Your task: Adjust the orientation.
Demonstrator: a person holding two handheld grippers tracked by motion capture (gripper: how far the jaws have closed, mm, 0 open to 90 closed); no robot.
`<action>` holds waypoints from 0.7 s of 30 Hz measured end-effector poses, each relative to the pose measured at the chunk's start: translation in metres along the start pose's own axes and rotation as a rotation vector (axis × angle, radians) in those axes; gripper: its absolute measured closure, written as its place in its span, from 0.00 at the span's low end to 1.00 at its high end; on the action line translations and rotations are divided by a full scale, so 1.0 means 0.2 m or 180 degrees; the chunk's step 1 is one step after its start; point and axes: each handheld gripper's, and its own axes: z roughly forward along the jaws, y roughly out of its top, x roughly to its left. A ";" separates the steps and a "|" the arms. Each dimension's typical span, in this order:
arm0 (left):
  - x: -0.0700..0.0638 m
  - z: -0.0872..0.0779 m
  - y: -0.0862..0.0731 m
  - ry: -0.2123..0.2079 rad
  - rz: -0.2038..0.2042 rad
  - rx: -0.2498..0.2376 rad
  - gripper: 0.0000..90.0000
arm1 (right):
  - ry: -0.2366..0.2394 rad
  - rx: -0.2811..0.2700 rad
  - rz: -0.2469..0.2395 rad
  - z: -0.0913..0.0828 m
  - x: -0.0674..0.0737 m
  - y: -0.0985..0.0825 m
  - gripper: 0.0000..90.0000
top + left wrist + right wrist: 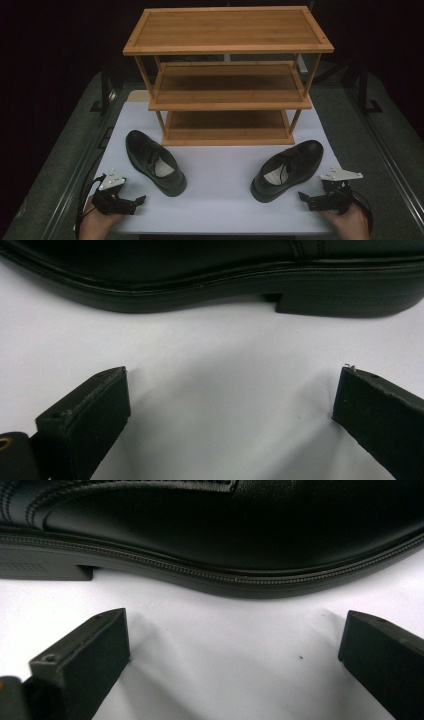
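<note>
Two black leather lace-up shoes lie on the white table top (220, 200). The left shoe (154, 161) has its heel toward me and its toe pointing back left; its sole side (210, 280) crosses the top of the left gripper view. The right shoe (287, 169) has its toe pointing back right; its welted sole (225, 555) runs across the right gripper view. My left gripper (136, 201) rests low at the front left, jaws wide open and empty, aimed at the left shoe. At the front right, my right gripper (306, 199) is open and empty, aimed at the right shoe.
A three-tier bamboo shoe rack (227, 75) stands at the back of the table, all shelves bare. Dark surroundings and metal rails (85, 155) flank the table. A hand holds each gripper at the front edge.
</note>
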 end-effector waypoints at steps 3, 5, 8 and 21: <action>0.01 -0.01 0.00 0.0031 -0.0036 0.0022 0.01 | -0.0002 -0.0005 -0.0004 0.00 0.00 0.00 0.00; 0.01 -0.02 0.01 0.0047 -0.0098 -0.0022 0.01 | -0.0002 -0.0006 -0.0002 0.00 0.00 0.00 0.00; 0.02 -0.04 0.02 0.0062 -0.0118 -0.0049 0.02 | -0.0002 -0.0006 -0.0001 0.00 0.00 0.00 0.00; 0.13 -0.16 0.10 0.0144 -0.0356 -0.0205 0.30 | 0.0003 0.0001 0.0000 0.00 0.00 0.00 0.00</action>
